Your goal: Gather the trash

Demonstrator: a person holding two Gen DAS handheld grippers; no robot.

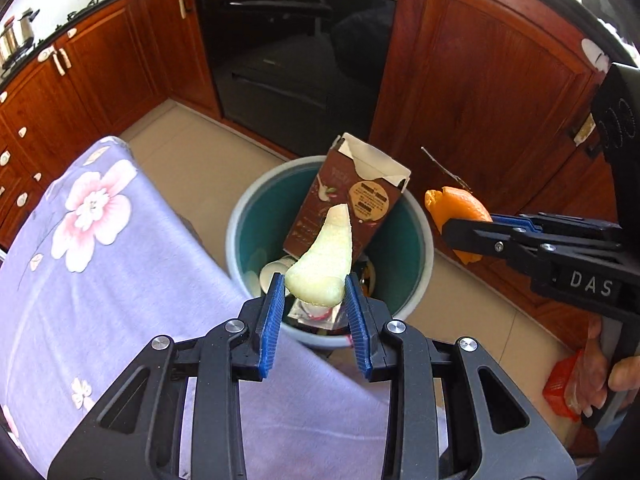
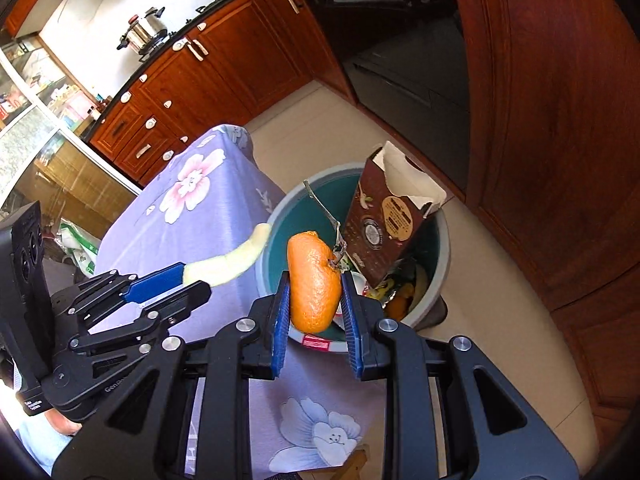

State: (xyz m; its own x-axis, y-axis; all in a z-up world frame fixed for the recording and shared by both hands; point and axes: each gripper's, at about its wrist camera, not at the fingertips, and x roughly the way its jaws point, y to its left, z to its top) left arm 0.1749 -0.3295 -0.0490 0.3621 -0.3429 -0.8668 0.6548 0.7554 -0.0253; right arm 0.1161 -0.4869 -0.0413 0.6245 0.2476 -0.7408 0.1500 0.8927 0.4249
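Observation:
My left gripper (image 1: pixel 315 285) is shut on a pale green peel (image 1: pixel 324 264) and holds it over the near rim of the round bin (image 1: pixel 240 216). My right gripper (image 2: pixel 315 284) is shut on an orange peel with a thin stem (image 2: pixel 314 280), held above the bin (image 2: pixel 442 264). In the left wrist view the right gripper (image 1: pixel 452 232) and orange peel (image 1: pixel 456 204) hang to the bin's right. In the right wrist view the left gripper (image 2: pixel 192 280) and pale peel (image 2: pixel 236 260) show at left. A brown carton (image 1: pixel 348 200) stands tilted in the bin among other trash.
The table with a purple flowered cloth (image 1: pixel 100 260) stands left of the bin. Wooden cabinets (image 1: pixel 480 80) and a dark oven (image 1: pixel 288 60) lie behind. A red packet (image 1: pixel 560 384) is by the hand at right. Tiled floor (image 2: pixel 500 300) surrounds the bin.

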